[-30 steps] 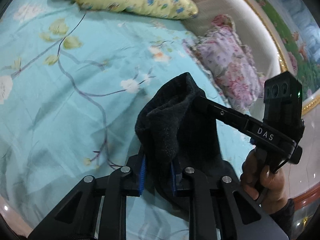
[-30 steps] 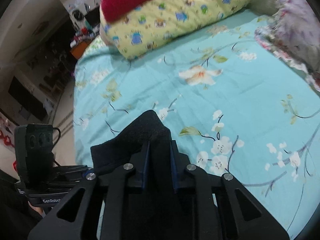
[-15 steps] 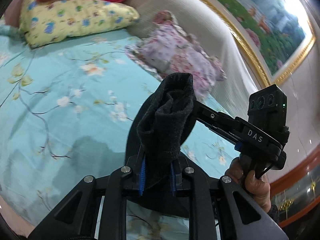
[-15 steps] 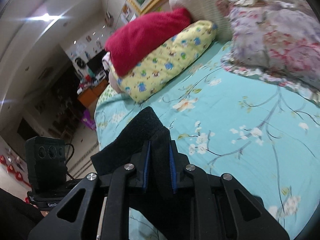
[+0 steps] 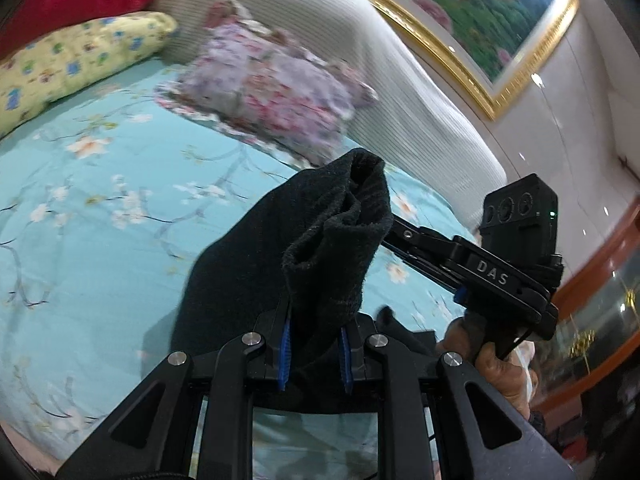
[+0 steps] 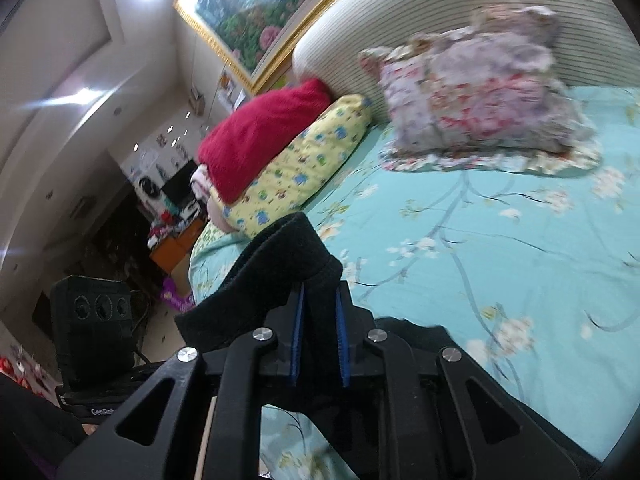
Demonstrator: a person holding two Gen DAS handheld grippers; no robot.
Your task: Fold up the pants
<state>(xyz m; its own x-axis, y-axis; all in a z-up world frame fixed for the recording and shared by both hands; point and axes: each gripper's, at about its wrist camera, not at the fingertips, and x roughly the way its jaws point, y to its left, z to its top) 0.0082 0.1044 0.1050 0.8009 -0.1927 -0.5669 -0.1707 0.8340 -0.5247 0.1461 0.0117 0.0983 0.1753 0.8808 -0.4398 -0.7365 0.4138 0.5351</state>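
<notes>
The black pants (image 5: 280, 248) hang lifted above the bed. My left gripper (image 5: 314, 354) is shut on a bunched edge of the fabric, which rises in a roll above the jaws. My right gripper (image 6: 320, 344) is shut on another edge of the pants (image 6: 276, 276). In the left wrist view the right gripper's body (image 5: 508, 264) shows at the right, close by, held in a hand. In the right wrist view the left gripper's camera block (image 6: 94, 320) shows at the lower left. The lower part of the pants is hidden behind the jaws.
The bed has a teal floral sheet (image 5: 100, 184). A floral pillow (image 5: 276, 88), a yellow pillow (image 5: 68, 60) and a red blanket (image 6: 264, 132) lie by the ribbed headboard (image 5: 400, 80). A framed painting (image 5: 472, 16) hangs above. Room clutter (image 6: 172, 216) lies beyond the bed's left side.
Both grippers have risen and tilted up with the pants in them. The views swing from the sheet toward the headboard and wall. The grips have not changed.
</notes>
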